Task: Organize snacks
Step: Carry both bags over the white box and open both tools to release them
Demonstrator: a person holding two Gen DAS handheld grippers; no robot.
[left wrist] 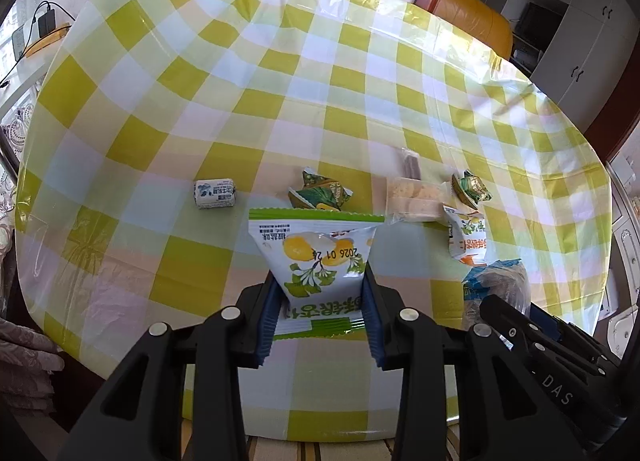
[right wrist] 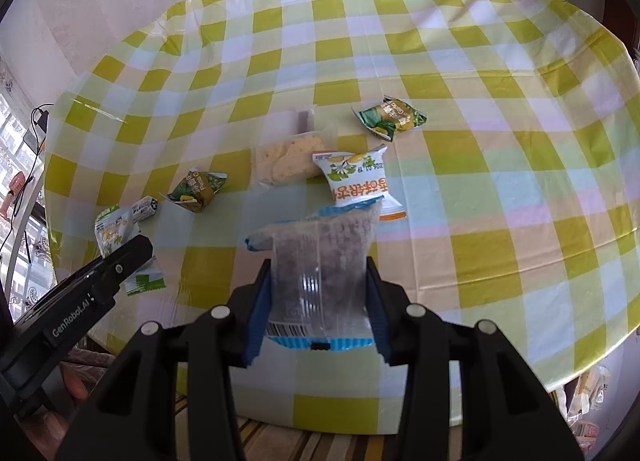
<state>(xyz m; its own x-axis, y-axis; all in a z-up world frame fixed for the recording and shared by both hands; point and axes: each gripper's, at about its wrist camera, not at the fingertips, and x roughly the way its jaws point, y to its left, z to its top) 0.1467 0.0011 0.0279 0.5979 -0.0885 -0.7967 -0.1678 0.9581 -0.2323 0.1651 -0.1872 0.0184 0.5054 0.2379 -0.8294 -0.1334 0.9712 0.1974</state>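
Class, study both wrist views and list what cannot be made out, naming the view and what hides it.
- Left wrist view: lower part of the white ginkgo-print packet is hidden between the left gripper fingers.
- Left wrist view: the clear blue-edged packet is partly blocked by the right gripper.
- Right wrist view: small white wrapped candy, print too small to read.

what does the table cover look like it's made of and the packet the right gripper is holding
The table cover looks like thin glossy plastic sheeting: it shows glare and sharp creases. The packet in the right gripper appears to be clear plastic film: dark contents show through, with shiny reflections.
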